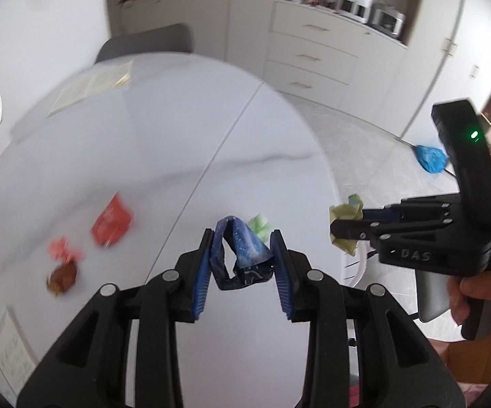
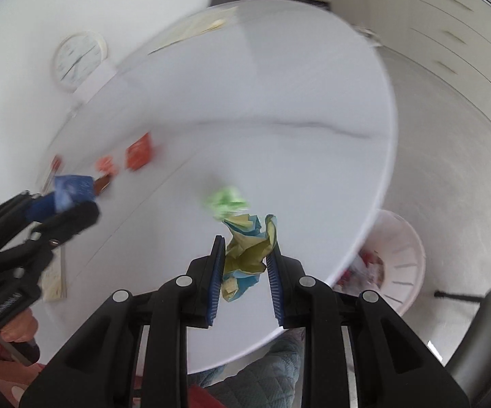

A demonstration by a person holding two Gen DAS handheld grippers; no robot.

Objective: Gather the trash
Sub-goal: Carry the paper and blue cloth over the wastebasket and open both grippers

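My left gripper (image 1: pixel 242 243) is shut on a crumpled dark blue wrapper (image 1: pixel 242 255) and holds it above the white round table (image 1: pixel 143 153). My right gripper (image 2: pixel 247 243) is shut on a crumpled yellow-green and blue paper (image 2: pixel 248 248), also above the table, near its right edge. A green paper ball (image 2: pixel 226 200) lies on the table just beyond both grippers; it also shows in the left wrist view (image 1: pixel 260 226). A red packet (image 1: pixel 112 221), a pink wrapper (image 1: pixel 65 248) and a brown wrapper (image 1: pixel 62 277) lie at the left.
A white bin (image 2: pixel 405 265) with trash in it stands on the floor under the table's right edge. A booklet (image 1: pixel 92 85) lies at the far side of the table, with a grey chair (image 1: pixel 146 42) behind it. A blue bag (image 1: pixel 430 158) lies on the floor.
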